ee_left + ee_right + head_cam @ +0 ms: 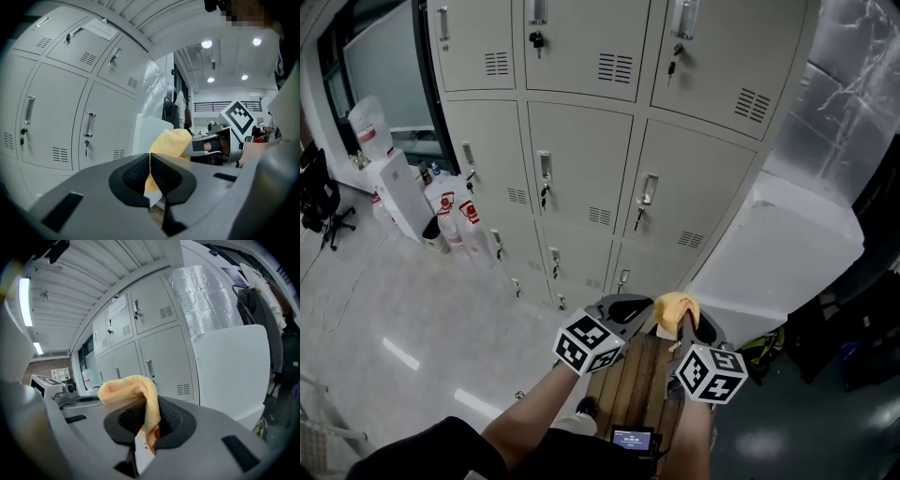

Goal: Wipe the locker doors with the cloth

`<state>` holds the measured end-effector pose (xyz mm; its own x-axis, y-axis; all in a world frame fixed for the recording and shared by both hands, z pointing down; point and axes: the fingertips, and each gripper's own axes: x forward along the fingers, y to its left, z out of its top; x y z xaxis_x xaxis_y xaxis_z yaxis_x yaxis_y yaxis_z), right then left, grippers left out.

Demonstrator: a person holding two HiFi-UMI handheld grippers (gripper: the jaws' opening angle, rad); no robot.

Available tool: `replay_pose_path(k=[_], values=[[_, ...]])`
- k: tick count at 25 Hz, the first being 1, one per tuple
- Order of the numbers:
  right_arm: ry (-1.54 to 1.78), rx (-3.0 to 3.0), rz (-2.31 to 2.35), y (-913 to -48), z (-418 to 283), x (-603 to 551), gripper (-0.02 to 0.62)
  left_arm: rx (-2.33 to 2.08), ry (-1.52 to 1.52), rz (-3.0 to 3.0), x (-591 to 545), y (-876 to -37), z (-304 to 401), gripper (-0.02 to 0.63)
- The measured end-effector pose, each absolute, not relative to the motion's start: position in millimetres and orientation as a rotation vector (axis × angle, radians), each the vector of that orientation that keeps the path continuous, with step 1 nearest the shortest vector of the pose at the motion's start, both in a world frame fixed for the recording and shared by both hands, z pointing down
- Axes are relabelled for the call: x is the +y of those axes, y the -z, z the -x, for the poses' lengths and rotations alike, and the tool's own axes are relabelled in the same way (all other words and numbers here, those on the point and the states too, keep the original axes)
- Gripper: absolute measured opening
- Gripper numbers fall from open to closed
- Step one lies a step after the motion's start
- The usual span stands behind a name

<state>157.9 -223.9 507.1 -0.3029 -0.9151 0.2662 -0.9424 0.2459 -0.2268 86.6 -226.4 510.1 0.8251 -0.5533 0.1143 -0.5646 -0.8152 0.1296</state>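
Pre-wipe approach phase imo: right gripper clamped on yellow cloth; left gripper clenched, empty; locker doors prob untouched. Next: press cloth flat on door.

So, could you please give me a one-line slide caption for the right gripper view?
Right hand-held gripper shut on a soft yellow cloth, facing pale grey metal locker doors.

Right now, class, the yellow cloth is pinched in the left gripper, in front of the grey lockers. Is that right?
Not quite. The yellow cloth is pinched in the right gripper, not the left: the right gripper view shows it caught between the pads. In the left gripper view, the left gripper is shut on nothing. The cloth is indeed in front of the grey lockers.
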Motion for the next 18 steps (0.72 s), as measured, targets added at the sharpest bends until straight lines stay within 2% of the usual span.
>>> replay_pose_path(k=[18], values=[[-0.556, -2.475, -1.741, -513, -194, -317, 0.063, -0.912, -0.140, -2.841, -316, -517, -135, 0.021]])
